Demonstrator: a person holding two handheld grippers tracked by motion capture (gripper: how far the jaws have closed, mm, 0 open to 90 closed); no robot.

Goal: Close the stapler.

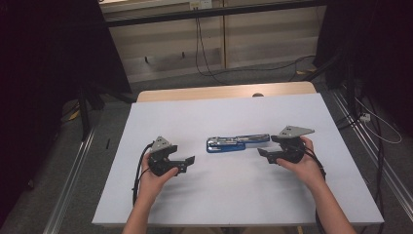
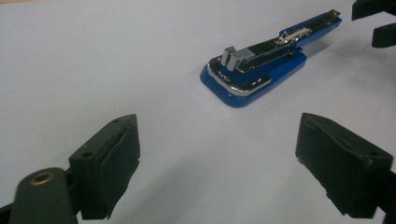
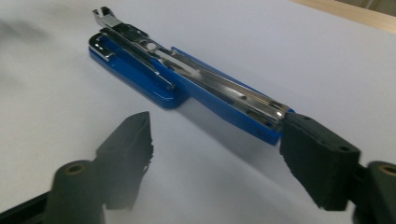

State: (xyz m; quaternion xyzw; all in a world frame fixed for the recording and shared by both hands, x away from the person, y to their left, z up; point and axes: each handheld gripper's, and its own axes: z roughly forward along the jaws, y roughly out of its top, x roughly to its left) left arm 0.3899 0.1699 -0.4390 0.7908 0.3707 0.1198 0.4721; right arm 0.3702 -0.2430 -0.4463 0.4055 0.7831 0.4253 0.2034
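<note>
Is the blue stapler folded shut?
No, the blue stapler lies swung open flat on the white table, its shiny metal staple track facing up.

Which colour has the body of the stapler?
Blue, with silver metal parts; the stapler shows best in the right gripper view.

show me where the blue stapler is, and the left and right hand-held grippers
blue stapler (image 1: 229,145): high view, blue base.
left hand-held gripper (image 1: 191,162): high view, between its fingertips.
right hand-held gripper (image 1: 261,150): high view, between its fingertips.
</note>
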